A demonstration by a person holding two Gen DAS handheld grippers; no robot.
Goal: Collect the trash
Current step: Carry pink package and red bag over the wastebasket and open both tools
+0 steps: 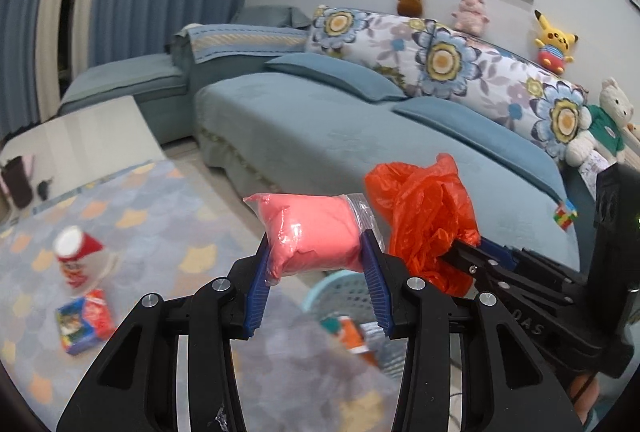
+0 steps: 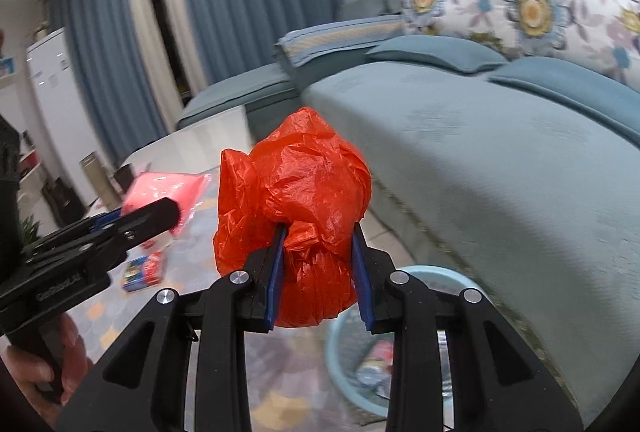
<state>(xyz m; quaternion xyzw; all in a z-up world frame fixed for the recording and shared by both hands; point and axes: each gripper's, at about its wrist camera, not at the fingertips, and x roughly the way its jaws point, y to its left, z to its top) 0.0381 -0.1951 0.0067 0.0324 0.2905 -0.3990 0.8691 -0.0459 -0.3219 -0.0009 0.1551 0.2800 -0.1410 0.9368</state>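
A long blue sofa runs behind a patterned rug. At the rug's sofa-side edge stands a pale blue basket, trash already inside, low in both wrist views. The right gripper pinches a crumpled orange plastic bag; the left gripper squeezes a pink sealed packet. Both loads look to be heading for the basket. Best to bring each one over the rim before letting go, since the light bag may drift. A cup and a small box remain on the rug.
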